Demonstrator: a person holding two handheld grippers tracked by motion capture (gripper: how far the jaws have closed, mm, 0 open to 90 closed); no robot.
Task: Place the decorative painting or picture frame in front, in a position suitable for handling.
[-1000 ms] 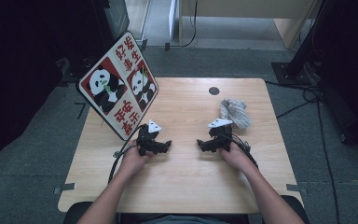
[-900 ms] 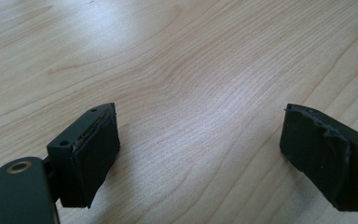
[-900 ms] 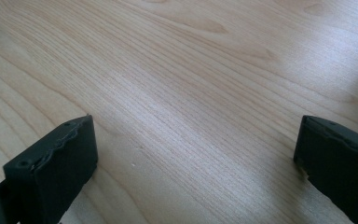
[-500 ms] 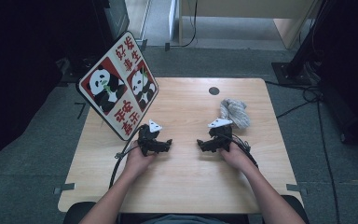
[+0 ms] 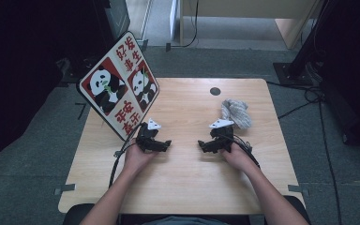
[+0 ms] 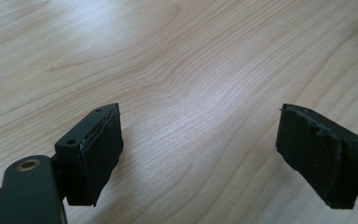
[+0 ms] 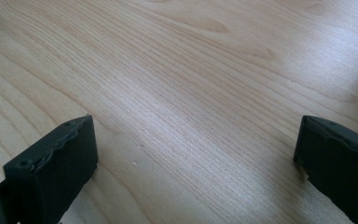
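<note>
- I count two grippers on the table (image 5: 183,187), one in each of my hands, both near its middle.
- My left gripper (image 5: 165,145) lies just right of the sign's lower corner, with its jaws pointing right, toward the other gripper.
- In the left gripper view its jaws stand wide apart over bare wood, with nothing between them.
- My right gripper (image 5: 202,146) faces it with its jaws pointing left. A stretch of bare table lies between the two, so they are apart.
- In the right gripper view those jaws are also spread wide over wood grain and hold nothing.
- One cloth (image 5: 236,113), a grey crumpled bundle, lies on the table just behind the right gripper and to its right. It is close to the gripper's grey plate, but I cannot tell whether they touch.
- One sign (image 5: 119,87) with two pandas and red characters leans tilted over the table's far-left edge.
- One dark round hole (image 5: 215,91) sits in the table beyond the cloth, near the far edge.
- Two forearms come in from the near edge.
</note>
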